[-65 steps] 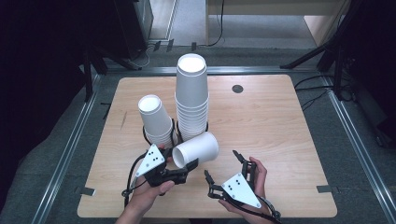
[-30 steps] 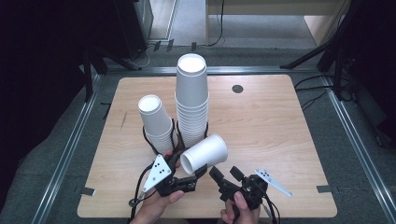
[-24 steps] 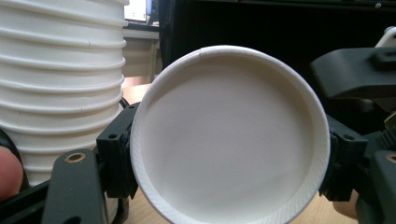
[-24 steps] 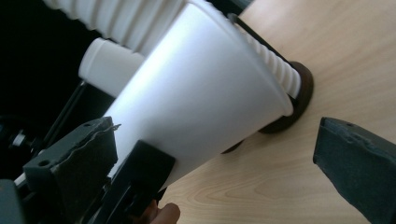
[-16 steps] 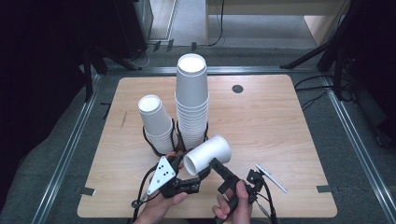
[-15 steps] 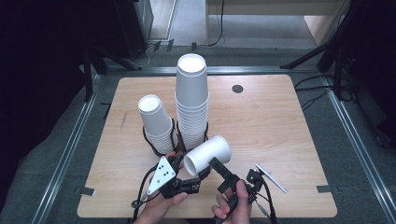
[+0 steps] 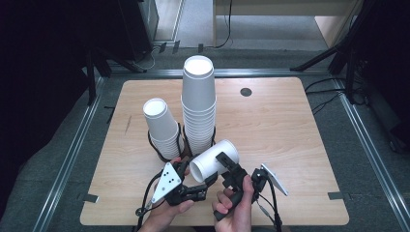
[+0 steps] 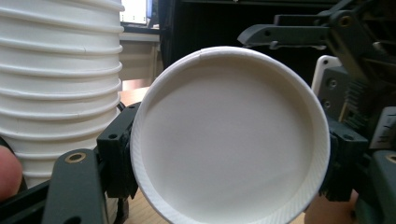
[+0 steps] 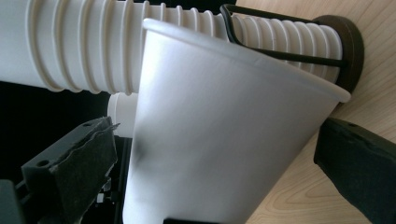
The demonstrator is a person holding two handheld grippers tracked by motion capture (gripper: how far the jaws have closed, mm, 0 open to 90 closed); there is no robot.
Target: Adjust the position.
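Observation:
A single white paper cup (image 7: 218, 153) lies on its side above the table's front. My left gripper (image 7: 199, 178) is shut on its near end. In the left gripper view the cup's round end (image 8: 229, 135) faces the camera, with a black jaw pressed against each side. My right gripper (image 7: 226, 170) comes in from the right and straddles the cup's body. In the right gripper view the cup (image 9: 224, 126) sits between the two pads (image 9: 70, 172) with small gaps, so this gripper is open. Behind stand a tall cup stack (image 7: 198, 106) and a shorter stack (image 7: 162, 128).
Both stacks sit in black wire holders on the wooden table (image 7: 290, 125). The tall stack (image 8: 56, 84) is close beside the held cup. A small dark round hole (image 7: 246, 92) lies at the back right. Metal rails (image 7: 360, 140) border the table.
My right gripper has moved left to the cup and now has a jaw on each side of it. The left gripper has kept its hold in place.

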